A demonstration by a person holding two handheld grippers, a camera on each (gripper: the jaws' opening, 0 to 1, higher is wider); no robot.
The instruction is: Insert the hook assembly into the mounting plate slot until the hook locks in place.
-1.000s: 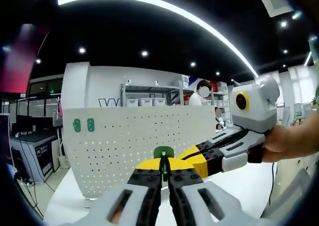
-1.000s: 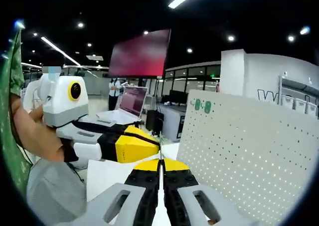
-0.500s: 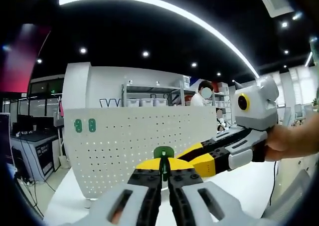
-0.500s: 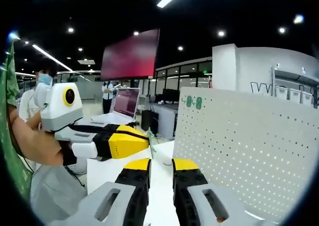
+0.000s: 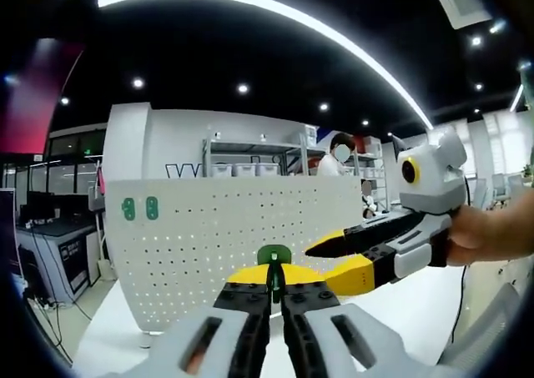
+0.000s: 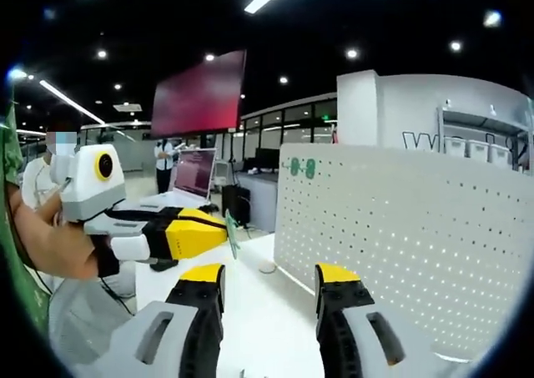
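The green hook assembly [image 5: 273,259] is pinched between the fingertips of my left gripper [image 5: 275,278], which is shut on it. Behind it stands the white perforated mounting plate [image 5: 225,236], upright on the table. Two green hooks [image 5: 138,209] sit at the plate's upper left. My right gripper [image 5: 325,266] reaches in from the right, open, its tips just right of the hook and apart from it. In the right gripper view my right gripper [image 6: 269,283] is wide open with nothing between its fingers. There the left gripper [image 6: 222,229] holds the hook [image 6: 232,234] left of the plate [image 6: 417,228].
The white table [image 5: 417,311] carries the plate. A laptop [image 6: 193,174] and a red screen [image 6: 200,94] lie beyond the table's far end. Shelving with bins [image 5: 250,169] and several people stand behind the plate.
My right gripper went from shut at the hook to wide open and drew back from it. My left gripper stays shut on the hook.
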